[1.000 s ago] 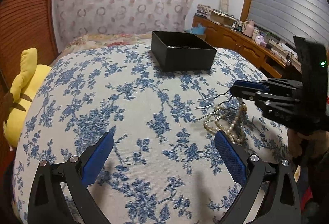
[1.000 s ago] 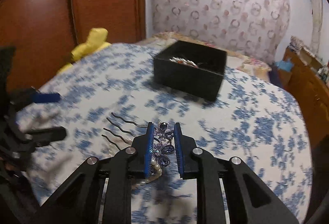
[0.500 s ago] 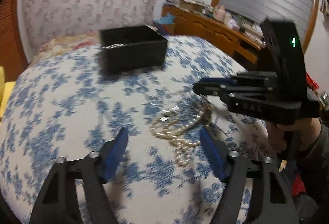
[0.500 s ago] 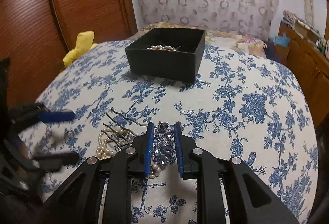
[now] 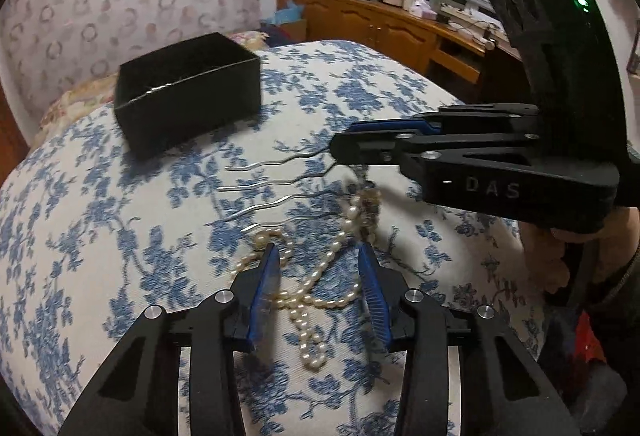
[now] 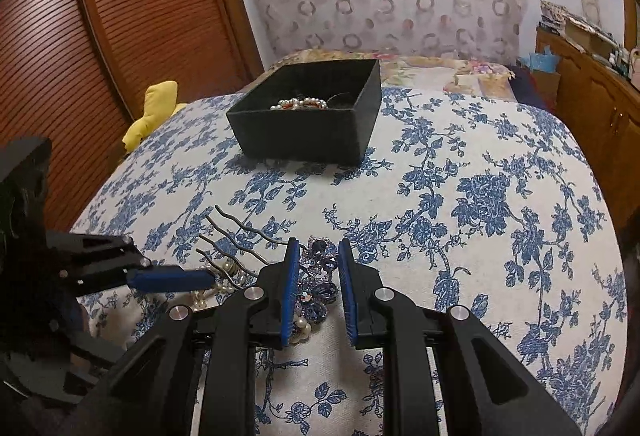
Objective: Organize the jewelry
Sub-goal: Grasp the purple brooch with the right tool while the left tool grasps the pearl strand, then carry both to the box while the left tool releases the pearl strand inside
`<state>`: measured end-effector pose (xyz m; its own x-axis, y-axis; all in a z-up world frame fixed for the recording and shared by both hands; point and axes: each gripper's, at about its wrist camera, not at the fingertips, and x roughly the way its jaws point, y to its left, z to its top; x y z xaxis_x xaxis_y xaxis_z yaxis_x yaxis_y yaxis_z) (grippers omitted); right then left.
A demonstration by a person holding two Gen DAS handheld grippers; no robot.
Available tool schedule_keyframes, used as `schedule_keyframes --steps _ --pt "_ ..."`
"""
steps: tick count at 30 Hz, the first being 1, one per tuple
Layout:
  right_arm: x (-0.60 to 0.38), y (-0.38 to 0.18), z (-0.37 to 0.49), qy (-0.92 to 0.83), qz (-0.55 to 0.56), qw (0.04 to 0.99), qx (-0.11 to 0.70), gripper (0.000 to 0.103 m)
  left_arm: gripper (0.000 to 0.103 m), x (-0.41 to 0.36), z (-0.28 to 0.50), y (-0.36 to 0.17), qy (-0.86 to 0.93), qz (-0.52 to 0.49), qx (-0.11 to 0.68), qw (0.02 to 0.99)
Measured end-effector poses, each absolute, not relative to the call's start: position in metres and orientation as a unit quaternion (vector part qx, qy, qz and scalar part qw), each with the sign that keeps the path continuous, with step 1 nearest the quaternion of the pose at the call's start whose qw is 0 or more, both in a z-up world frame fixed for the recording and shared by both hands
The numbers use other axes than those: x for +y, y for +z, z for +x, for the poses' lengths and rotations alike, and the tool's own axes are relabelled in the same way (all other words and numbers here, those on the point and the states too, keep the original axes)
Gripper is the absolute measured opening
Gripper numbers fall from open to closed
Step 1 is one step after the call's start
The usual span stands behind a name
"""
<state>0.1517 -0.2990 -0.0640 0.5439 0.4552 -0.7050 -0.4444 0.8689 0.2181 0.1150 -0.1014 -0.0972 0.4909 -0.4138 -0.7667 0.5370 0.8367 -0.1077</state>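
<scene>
Your right gripper held the jewelled hair comb on the flowered bedcover. Your left gripper, just closing, stood around the pearl necklace without pressing it. The black box lay further back.

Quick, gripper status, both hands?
Left gripper: closing around pearl necklace, not yet pinching.
Right gripper: shut on jeweled hair comb.

Left tool half-narrowed, closing; right tool clamped.
</scene>
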Motion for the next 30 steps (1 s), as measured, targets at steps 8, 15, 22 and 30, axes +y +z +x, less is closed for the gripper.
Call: schedule_keyframes --steps 8,15,22,30 --pt "-0.305 -0.068 0.157 0.243 0.044 0.879 0.407 0.022 0.004 -0.111 0.118 -0.103 -0.290 0.076 0.429 0.852" --pt "-0.305 -0.070 0.166 0.236 0.069 0.879 0.409 0.022 0.004 -0.104 0.109 -0.091 -0.307 0.052 0.413 0.856" --pt "-0.306 -0.063 0.174 0.227 0.073 0.885 0.400 0.022 0.004 -0.091 0.098 -0.068 -0.329 0.018 0.395 0.858" --pt "-0.302 -0.054 0.173 0.223 0.054 0.893 0.388 0.022 0.004 -0.066 0.101 -0.047 -0.292 0.007 0.369 0.882"
